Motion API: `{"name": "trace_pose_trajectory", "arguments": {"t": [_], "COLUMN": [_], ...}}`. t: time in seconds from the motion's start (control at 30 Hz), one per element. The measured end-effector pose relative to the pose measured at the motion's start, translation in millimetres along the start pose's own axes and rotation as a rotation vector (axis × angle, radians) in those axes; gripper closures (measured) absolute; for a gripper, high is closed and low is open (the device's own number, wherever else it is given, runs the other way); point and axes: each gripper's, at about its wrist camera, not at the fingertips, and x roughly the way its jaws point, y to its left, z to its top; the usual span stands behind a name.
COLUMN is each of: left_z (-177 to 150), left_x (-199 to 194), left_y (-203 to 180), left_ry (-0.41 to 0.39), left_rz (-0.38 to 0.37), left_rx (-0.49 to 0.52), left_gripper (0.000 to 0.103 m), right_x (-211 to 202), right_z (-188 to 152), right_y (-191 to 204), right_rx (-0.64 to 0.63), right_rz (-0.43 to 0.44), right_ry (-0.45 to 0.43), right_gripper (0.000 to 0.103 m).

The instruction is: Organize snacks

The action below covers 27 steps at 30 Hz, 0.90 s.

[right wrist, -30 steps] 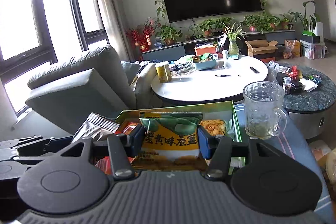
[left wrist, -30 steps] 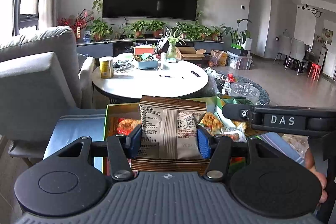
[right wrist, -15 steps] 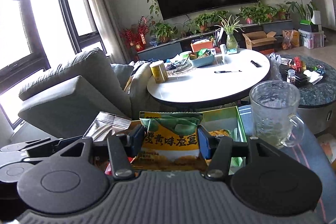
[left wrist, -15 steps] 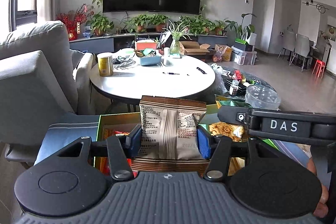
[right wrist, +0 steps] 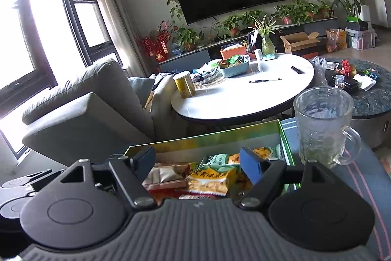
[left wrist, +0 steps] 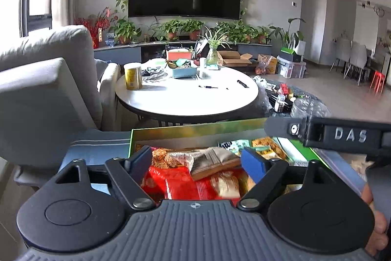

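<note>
Over the green snack box [left wrist: 195, 130] on the near table, both grippers point down into its contents. The left gripper [left wrist: 198, 159] has its jaws opening, and the brown-and-white snack packet [left wrist: 211, 159] lies loose between them on top of a red bag [left wrist: 185, 184], the blue pads clear of it on both sides. The right gripper [right wrist: 198, 162] stands wide as well, with the yellow-and-green snack packet [right wrist: 211, 179] lying flat in the box just below its jaws, touched by neither pad.

My reading is that this is the release step: both packets are in the box and nothing is gripped. The next move would call for drawing each gripper back and up without snagging a packet edge, then going for any snack left outside the box; none is clearly visible here.

The left wrist view shows the red bag under the brown packet, the right gripper's black body marked DAS [left wrist: 349, 135] crossing its right side, and part of a hand [left wrist: 377, 226] at the far right edge. The right wrist view alone shows the glass mug [right wrist: 322, 126] standing just to the right of the box, near enough to be knocked on withdrawal, and the box's right-hand packets of crackers [right wrist: 262, 152]
</note>
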Motion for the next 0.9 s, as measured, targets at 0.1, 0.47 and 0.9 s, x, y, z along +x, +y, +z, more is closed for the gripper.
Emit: {"name": "trace_pose_trajectory", "arguments": {"t": [0.1, 0.47, 0.9], "left_z": [-4, -27, -70], "left_x": [-17, -98, -156], "left_y": [-7, -19, -19], "left_ry": [-0.001, -0.066, -0.051], "left_rz": [0.047, 0.089, 0.122], "left_rx": [0.036, 0.036, -0.067], "left_gripper": [0.019, 0.01, 0.01], "right_x": [-16, -84, -137], "right_z": [-1, -16, -52], "right_y": [5, 27, 50], "right_rx": [0.0, -0.04, -0.106], "right_rz": [-0.001, -0.01, -0.058], "right_ry": [-0.011, -0.033, -0.015], "right_gripper": [0.026, 0.026, 0.026]}}
